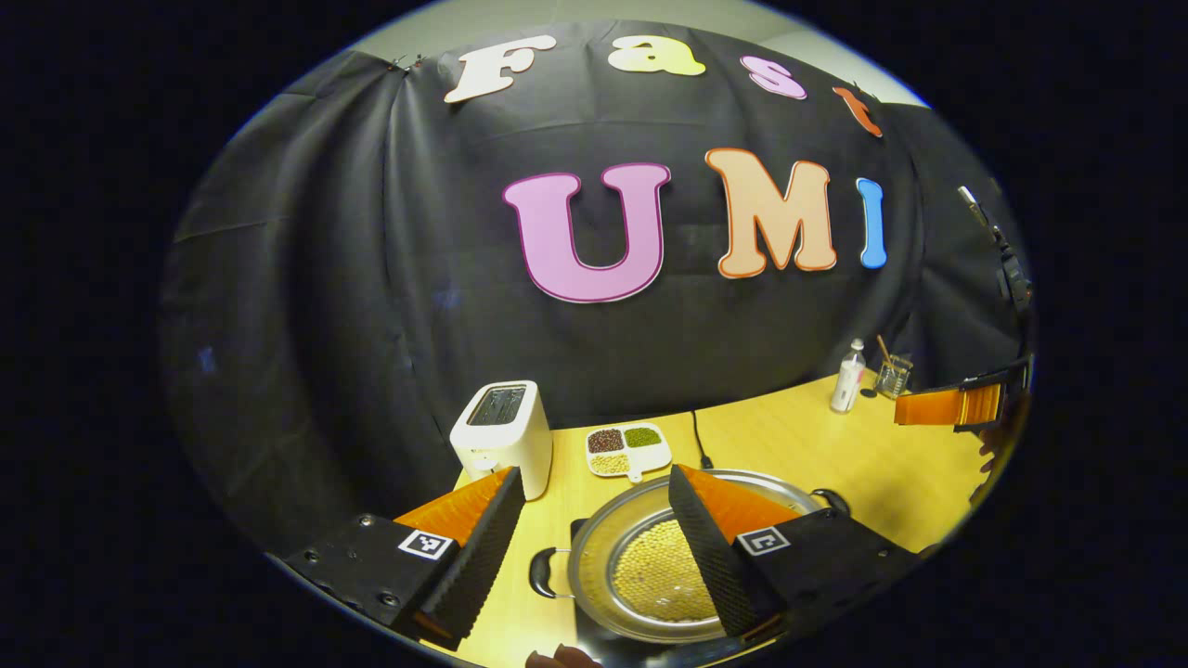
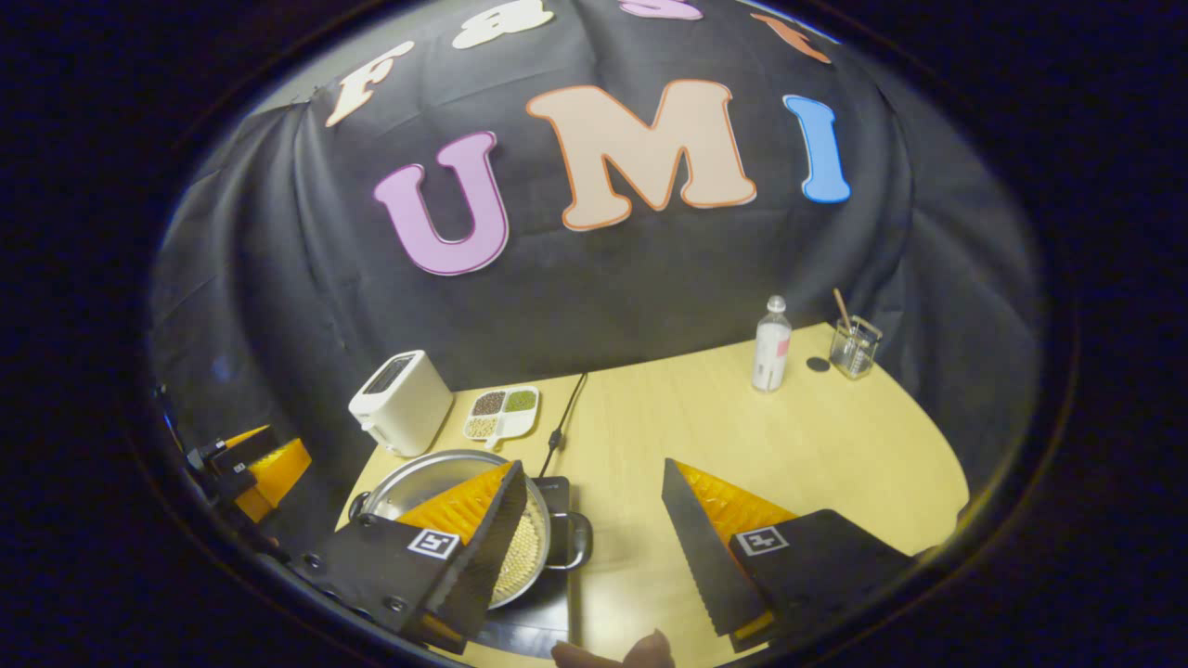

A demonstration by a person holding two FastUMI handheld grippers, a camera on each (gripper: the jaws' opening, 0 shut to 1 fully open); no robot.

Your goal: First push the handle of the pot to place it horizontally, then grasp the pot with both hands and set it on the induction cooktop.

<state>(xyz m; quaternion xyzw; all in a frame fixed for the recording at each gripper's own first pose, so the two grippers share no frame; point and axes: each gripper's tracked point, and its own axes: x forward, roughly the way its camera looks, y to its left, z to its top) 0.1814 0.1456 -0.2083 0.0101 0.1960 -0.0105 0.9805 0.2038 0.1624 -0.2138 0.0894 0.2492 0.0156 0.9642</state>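
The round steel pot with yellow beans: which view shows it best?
The left gripper view: the round steel pot lies central, both handles visible. In the right gripper view, the pot is half hidden behind a finger.

We find the pot (image 1: 664, 557) sitting on the induction cooktop (image 2: 534, 617) at the near edge of the table (image 2: 724, 427), a loop handle (image 1: 546, 572) sticking out to its left in the left gripper view and another (image 2: 571, 541) to its right in the right gripper view. Behind the pot lies a divided dish (image 1: 628, 449) with the toaster (image 1: 502, 434) to its left, and a cord (image 2: 560, 422) runs back from the cooktop toward the wall. Far back on the right stand a bottle (image 2: 771, 344) and, right of it, a glass (image 2: 854, 346) with sticks in it, a small disc (image 2: 818, 365) lying between them.
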